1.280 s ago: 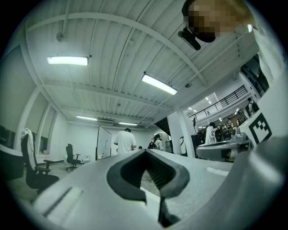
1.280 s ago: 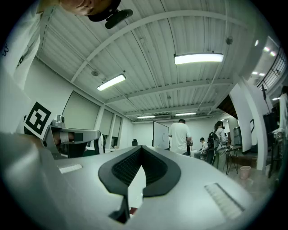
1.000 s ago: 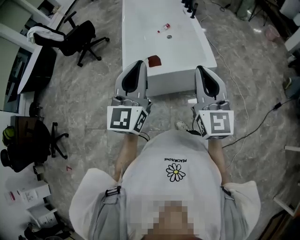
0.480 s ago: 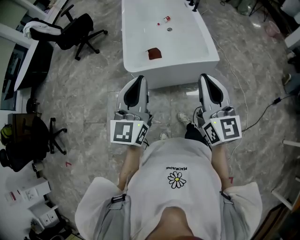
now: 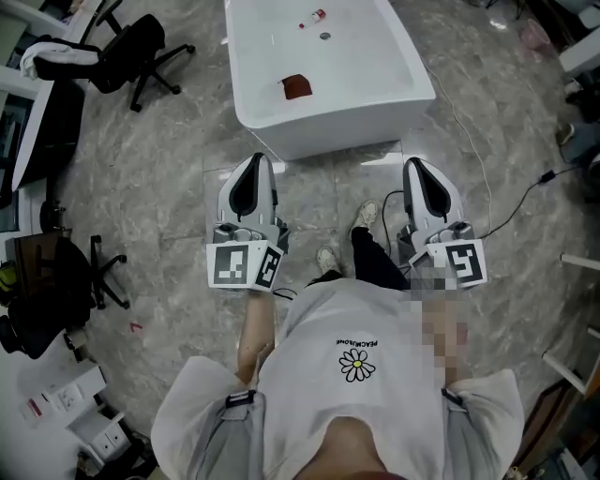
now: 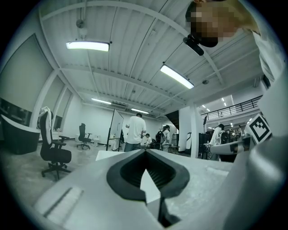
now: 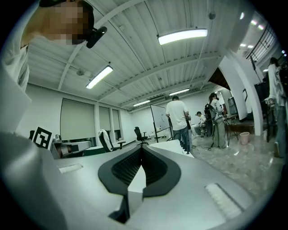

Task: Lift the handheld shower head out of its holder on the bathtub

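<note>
Pulled back from the bathtub (image 5: 337, 131) since a second ago: bare floor now between its near end and both tools, instead of tips overlapping the near rim. Slid toward the far left of the head view as well, with a shoe (image 5: 328, 260) and a dark trouser leg caught mid-step between the arms.

Left hand-held gripper (image 5: 251, 161) pinched tip to tip on nothing, aimed out across the room past an office chair (image 6: 53, 150) and some standing people. Right hand-held gripper (image 5: 418, 165) likewise closed and empty.

No sign of the handheld shower head or its holder in any current view. Presumably past the far end of the tub, out of frame, near the dark fittings seen earlier on the far right rim. Inside the tub, only a red-brown scrap (image 5: 296, 87), a small bottle (image 5: 312, 18) and the drain (image 5: 324, 36).

Judged from this: reach not yet begun, and farther from the target than before. Probably repositioning on foot rather than approaching. Still needed: a walk to the far end and jaws opened before any grasp.
</note>
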Tool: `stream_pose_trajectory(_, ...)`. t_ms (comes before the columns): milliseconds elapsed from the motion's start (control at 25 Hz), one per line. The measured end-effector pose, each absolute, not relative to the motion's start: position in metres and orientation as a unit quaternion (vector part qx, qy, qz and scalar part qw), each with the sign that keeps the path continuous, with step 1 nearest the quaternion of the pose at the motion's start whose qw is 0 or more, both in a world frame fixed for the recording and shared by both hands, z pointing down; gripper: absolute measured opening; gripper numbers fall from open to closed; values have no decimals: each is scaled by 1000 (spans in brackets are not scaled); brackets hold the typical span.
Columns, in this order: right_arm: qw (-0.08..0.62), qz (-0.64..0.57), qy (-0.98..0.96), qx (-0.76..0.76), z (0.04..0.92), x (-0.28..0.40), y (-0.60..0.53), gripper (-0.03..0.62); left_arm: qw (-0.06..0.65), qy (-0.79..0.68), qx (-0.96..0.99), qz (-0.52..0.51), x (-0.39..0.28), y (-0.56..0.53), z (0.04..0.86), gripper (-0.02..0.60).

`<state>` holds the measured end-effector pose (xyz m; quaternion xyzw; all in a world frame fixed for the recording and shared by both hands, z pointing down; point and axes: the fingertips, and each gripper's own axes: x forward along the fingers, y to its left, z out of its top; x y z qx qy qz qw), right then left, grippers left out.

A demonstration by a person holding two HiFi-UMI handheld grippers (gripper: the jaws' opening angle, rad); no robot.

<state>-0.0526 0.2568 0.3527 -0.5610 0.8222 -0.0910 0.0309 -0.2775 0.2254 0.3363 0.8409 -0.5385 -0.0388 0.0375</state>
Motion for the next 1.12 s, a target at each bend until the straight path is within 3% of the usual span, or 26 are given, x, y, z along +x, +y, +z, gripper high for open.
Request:
stream_pose_trajectory(560,107,-126,823,-544,335,27,128,23,7,-533,844,-59,-204,97,296,2)
stream_pose_trajectory(800,103,-95,833,-535,316,27,76,23,11,-468,882,-52,-140,65,299,2)
stream_pose_trajectory(1120,111,-44,836,-536,288,24,-9,23,27,-435,897,-74,-111,-27,318,2)
